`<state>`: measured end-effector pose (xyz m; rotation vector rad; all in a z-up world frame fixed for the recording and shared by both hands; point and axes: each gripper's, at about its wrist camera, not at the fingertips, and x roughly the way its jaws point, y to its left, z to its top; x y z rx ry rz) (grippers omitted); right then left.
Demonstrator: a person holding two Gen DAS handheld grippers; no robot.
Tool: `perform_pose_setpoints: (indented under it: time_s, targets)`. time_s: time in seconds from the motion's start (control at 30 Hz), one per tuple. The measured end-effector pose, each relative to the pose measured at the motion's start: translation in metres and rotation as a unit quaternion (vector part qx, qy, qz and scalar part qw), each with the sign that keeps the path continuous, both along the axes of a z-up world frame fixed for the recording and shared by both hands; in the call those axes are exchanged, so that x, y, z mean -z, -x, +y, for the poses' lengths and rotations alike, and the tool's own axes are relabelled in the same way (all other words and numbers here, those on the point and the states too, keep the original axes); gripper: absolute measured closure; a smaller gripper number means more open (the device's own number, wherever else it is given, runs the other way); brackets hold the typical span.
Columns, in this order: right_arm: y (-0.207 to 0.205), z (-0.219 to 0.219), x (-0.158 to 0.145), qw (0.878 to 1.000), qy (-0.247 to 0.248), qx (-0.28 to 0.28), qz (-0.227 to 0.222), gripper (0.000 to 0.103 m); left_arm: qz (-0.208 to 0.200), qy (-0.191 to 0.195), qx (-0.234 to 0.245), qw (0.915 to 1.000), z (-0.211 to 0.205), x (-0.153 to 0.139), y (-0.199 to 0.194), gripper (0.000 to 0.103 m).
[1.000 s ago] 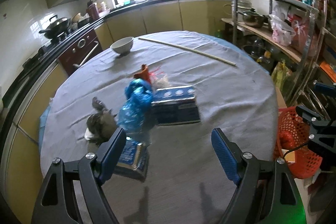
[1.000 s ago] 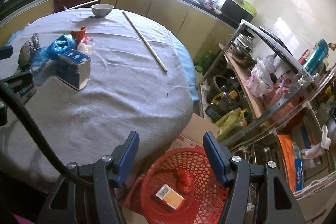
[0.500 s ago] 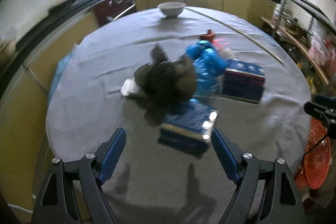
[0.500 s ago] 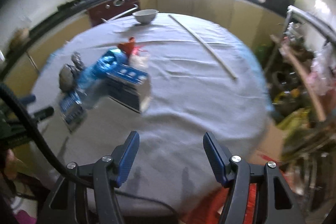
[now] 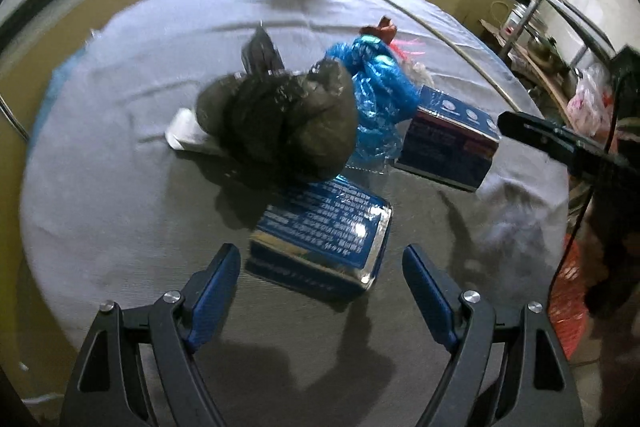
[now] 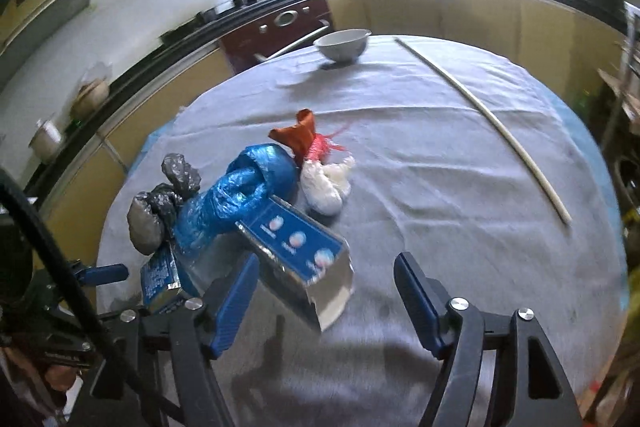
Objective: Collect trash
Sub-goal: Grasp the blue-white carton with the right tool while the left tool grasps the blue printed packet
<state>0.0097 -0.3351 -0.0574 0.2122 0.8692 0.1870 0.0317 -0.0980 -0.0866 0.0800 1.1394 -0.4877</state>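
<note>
A heap of trash lies on the round grey-clothed table [image 5: 120, 187]. It holds a flat blue box [image 5: 324, 227], a dark bag [image 5: 280, 123], a blue plastic bag [image 5: 376, 87] and a larger blue carton [image 5: 448, 139]. My left gripper [image 5: 322, 287] is open, low over the table, with the flat blue box just ahead of its fingertips and untouched. My right gripper [image 6: 326, 303] has its jaws opening. The near white end of the blue carton [image 6: 296, 251] lies between its fingers without contact. Behind that carton sit the blue bag [image 6: 248, 191], a white bag [image 6: 324, 183] and an orange-red bag [image 6: 300, 135].
A white bowl [image 6: 342, 45] stands at the table's far edge, and a long pale stick [image 6: 480, 119] lies across the right side. A red mesh basket [image 5: 568, 303] sits on the floor off the table's right edge. Kitchen counters and a stove ring the table.
The right gripper swung from above the red basket to face the trash heap, and its jaws widened. The left gripper moved closer and lower, bringing the flat blue box just in front of its fingers.
</note>
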Motion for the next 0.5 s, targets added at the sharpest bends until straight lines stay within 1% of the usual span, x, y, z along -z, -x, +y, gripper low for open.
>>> perform_pose_setpoints:
  time_s: [0.07, 0.2, 0.33, 0.37, 0.4, 0.43, 0.5]
  targets:
    - [-0.010, 0.001, 0.004, 1.000, 0.005, -0.016, 0.000, 0.024, 0.024, 0.017, -0.014, 0.9995, -0.001, 0.004, -0.009, 0.019]
    - [-0.025, 0.005, 0.013, 0.999, 0.003, -0.046, 0.005, 0.023, 0.054, 0.032, -0.052, 0.9967, -0.005, 0.008, -0.024, 0.019]
    - [-0.035, 0.011, 0.026, 0.998, -0.014, -0.060, 0.016, 0.024, 0.083, 0.053, -0.093, 0.9908, -0.003, 0.012, -0.037, 0.019]
    - [-0.035, 0.013, 0.029, 0.998, -0.013, -0.057, 0.017, 0.026, 0.087, 0.057, -0.098, 0.9896, -0.003, 0.011, -0.038, 0.019]
    - [-0.034, 0.015, 0.031, 0.998, -0.007, -0.054, 0.014, 0.032, 0.095, 0.064, -0.104, 0.9879, -0.002, 0.011, -0.039, 0.019]
    - [-0.031, 0.017, 0.032, 0.999, -0.002, -0.052, 0.009, 0.036, 0.100, 0.068, -0.107, 0.9868, -0.001, 0.011, -0.040, 0.019]
    - [-0.023, 0.018, 0.032, 0.999, -0.006, -0.040, -0.006, 0.037, 0.110, 0.076, -0.114, 0.9845, 0.000, 0.012, -0.039, 0.019]
